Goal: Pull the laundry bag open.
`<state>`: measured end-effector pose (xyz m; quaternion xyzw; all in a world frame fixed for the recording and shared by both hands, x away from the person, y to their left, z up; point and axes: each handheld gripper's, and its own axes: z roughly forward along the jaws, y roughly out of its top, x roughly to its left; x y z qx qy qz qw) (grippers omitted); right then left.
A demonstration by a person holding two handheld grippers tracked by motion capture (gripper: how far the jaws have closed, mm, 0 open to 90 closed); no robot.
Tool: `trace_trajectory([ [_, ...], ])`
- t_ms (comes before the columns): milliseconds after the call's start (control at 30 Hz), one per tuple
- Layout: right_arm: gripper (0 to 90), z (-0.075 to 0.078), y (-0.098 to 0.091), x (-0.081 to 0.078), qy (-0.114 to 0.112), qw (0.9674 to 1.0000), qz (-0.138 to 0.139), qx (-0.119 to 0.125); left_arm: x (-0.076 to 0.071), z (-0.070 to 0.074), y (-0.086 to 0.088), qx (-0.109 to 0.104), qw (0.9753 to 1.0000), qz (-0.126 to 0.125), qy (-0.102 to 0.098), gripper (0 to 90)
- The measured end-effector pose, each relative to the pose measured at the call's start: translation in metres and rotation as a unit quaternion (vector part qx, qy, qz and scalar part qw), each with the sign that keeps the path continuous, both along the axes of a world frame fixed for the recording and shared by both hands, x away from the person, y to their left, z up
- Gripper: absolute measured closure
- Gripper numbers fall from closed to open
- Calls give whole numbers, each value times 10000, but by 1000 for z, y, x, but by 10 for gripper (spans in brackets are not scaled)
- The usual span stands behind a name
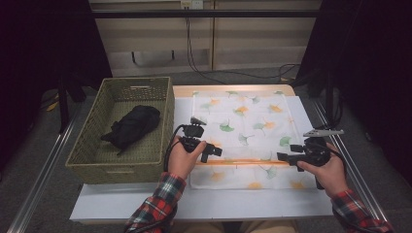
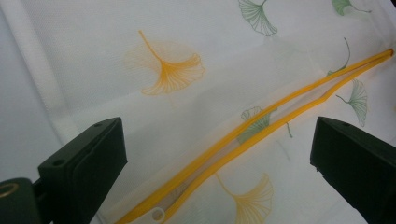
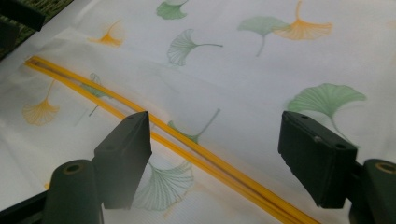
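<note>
A white mesh bag [image 1: 248, 121] printed with green and orange ginkgo leaves lies flat on the table. Its yellow zipper [image 1: 243, 161] runs across the near part of the bag. My left gripper [image 1: 214, 153] hovers over the zipper's left end and points right. In the left gripper view the left gripper [image 2: 217, 140] is open, and the zipper [image 2: 261, 128] lies on the bag below the gap. My right gripper [image 1: 282, 157] points left over the zipper's right end. It is also open in the right gripper view [image 3: 217, 133], above the zipper [image 3: 187, 140], with nothing held.
A woven basket [image 1: 167, 121] stands at the table's left with a black bundled garment [image 1: 133, 124] inside. The bag rests on a white board [image 1: 194, 199] that extends toward the near edge. Metal rails run along both sides of the table.
</note>
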<state>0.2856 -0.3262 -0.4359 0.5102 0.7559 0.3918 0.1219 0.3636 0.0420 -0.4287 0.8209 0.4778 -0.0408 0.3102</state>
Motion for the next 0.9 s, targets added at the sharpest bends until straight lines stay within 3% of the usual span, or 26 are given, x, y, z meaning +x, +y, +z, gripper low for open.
trace_trajectory([
  [400,304,-7,36,13,35,9991,421,9,0,-3,1,58,10000,-79,15,31],
  [700,336,-16,52,21,121,9983,561,-83,-1,-1,5,-45,10000,12,19,32],
  [900,358,-22,61,25,174,9976,651,-165,0,0,6,-1,10000,-15,18,34],
])
